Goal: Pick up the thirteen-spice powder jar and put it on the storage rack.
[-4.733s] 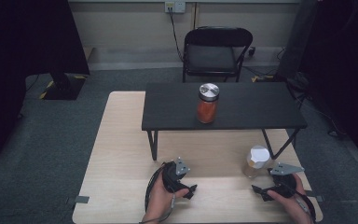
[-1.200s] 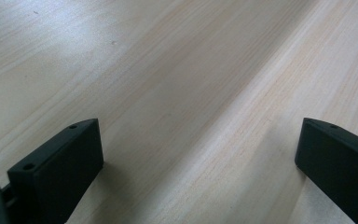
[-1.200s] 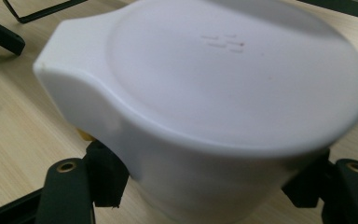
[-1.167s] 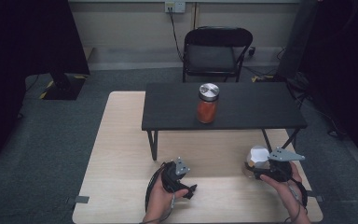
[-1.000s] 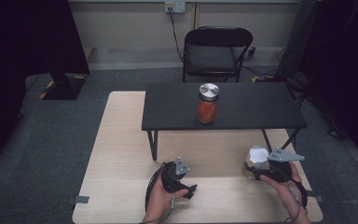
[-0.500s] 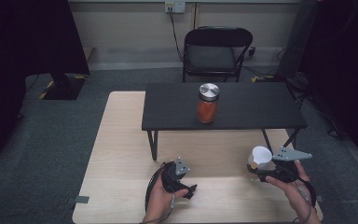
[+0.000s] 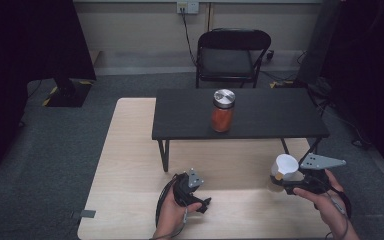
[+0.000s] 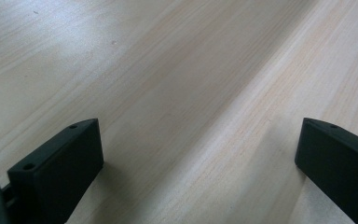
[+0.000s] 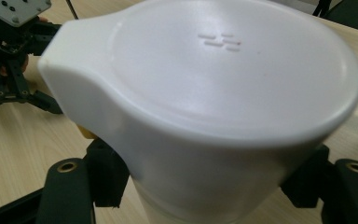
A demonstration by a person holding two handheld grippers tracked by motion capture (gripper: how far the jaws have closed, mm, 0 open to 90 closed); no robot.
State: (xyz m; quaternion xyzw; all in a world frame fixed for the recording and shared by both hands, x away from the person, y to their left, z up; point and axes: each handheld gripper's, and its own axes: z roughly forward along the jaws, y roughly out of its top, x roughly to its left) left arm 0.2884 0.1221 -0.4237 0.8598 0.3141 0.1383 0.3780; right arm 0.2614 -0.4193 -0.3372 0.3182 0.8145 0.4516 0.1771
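A small container with a white flip lid [image 7: 285, 165] [image 9: 214, 88] and a yellowish body hangs just above the wooden table [image 7: 130, 165] at the front right. My right gripper [image 7: 281, 181] [image 9: 205, 196] is shut on its body below the lid, one black jaw on each side. At the front middle my left gripper [image 7: 205, 204] [image 8: 196, 163] rests low over the wood, open, with nothing between its jaws. It also appears far off in the right gripper view [image 9: 14, 51]. A jar of red contents with a metal lid [image 7: 223, 111] stands on a low black table [image 7: 280, 120].
The low black table stands on the wooden table's far half, with its legs [image 7: 163, 155] near the middle. A black folding chair [image 7: 232, 57] stands on the grey carpet behind. Dark curtains hang at both sides.
My right gripper has closed on the white-lidded container and raised it off the table, moving slightly right. The left gripper has stayed in place.
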